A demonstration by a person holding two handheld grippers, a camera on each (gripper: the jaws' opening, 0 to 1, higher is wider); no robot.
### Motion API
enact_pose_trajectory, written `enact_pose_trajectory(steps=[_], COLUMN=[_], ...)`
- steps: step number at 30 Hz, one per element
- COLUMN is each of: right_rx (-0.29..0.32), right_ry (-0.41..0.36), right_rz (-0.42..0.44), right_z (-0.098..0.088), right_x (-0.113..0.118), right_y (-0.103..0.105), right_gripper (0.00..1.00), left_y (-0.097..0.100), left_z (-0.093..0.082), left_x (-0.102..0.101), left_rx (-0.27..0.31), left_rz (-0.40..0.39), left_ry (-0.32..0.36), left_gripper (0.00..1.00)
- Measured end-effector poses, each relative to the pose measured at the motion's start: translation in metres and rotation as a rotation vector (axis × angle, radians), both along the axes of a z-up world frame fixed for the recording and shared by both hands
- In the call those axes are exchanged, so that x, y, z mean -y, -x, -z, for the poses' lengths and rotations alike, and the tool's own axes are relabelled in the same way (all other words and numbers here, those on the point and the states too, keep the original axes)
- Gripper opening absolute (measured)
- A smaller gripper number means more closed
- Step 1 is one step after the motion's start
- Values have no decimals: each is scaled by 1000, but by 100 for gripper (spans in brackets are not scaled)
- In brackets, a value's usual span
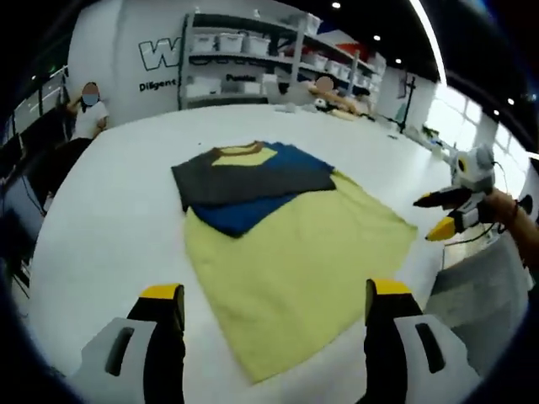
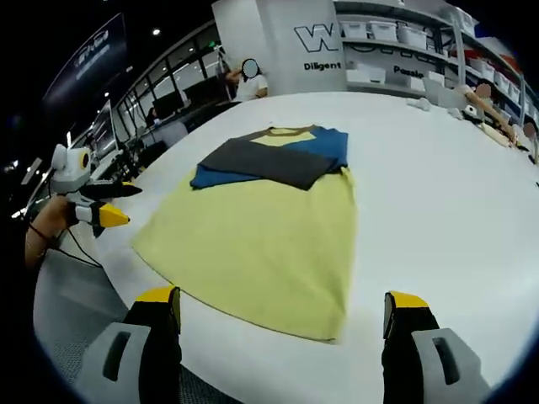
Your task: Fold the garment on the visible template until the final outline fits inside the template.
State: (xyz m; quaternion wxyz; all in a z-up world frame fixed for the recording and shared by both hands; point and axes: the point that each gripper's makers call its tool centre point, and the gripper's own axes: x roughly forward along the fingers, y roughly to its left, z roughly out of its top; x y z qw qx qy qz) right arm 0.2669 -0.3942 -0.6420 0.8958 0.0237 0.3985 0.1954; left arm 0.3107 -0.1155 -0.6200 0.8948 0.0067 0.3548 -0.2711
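Rising from the bottom of the left gripper view, the two yellow-tipped jaws of the left gripper [image 1: 274, 305] are held wide apart with nothing between them, above the near edge of a white table [image 1: 101, 210]. Between and beyond the jaws, the yellow template sheet [image 1: 295, 252] is laid flat on the table, one corner pointing toward the camera. On the far part of the sheet the garment [image 1: 253, 183] is found folded: a dark grey panel on top, blue fabric showing at two sides, and a yellow collar area at the far edge. The blue edge overhangs the sheet outline on the side toward a seated person [image 1: 87, 114]. At the right of this view the right gripper [image 1: 440, 215] is seen held by a hand [image 1: 505, 210], off the table edge, its jaws parted.

In the right gripper view, the right gripper [image 2: 278, 305] jaws are likewise spread apart and empty above the table edge [image 2: 438, 219]. The template sheet [image 2: 261, 252] lies ahead, with the garment [image 2: 274, 157] at its far end. At the left the left gripper [image 2: 105, 204] is seen, jaws parted. Shelving with white bins [image 2: 396, 34] is visible beyond the table.
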Motion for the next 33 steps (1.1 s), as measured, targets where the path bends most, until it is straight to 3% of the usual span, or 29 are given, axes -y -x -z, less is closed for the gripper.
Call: enact_pose_trajectory(steps=[7,14,17,20,23,29,30,33], right_rx=[-6,-9,-14,-21,-23,-38,-41,-49], right_ry=[-9,33,40,62,83,94,94,94], right_rz=[14,20,36,49,42,47,51,50], right_z=[6,14,18,23,25,31,32,34], right_x=[2,9,13,19,21,23,24,23], right_y=[2,3,4,4,5,6,6,6], right_gripper=[90,78,68,62,50,40,38,31], left_y=[15,30,37,38,39,47,45,46], left_z=[11,35,44,43,43,53,51,51], left_x=[-11,-23,-29,-28,-30,-30,-31,-30], left_rx=[-48,-165,-202,-203,-202,-252,-228,-250], left_rz=[-51,-115,-122,-128,-151,-151,-149,-160], left_ry=[-14,-25,-64,-54,-61,-77,-85,-71], left_gripper=[75,51,48,42,38,31,30,28])
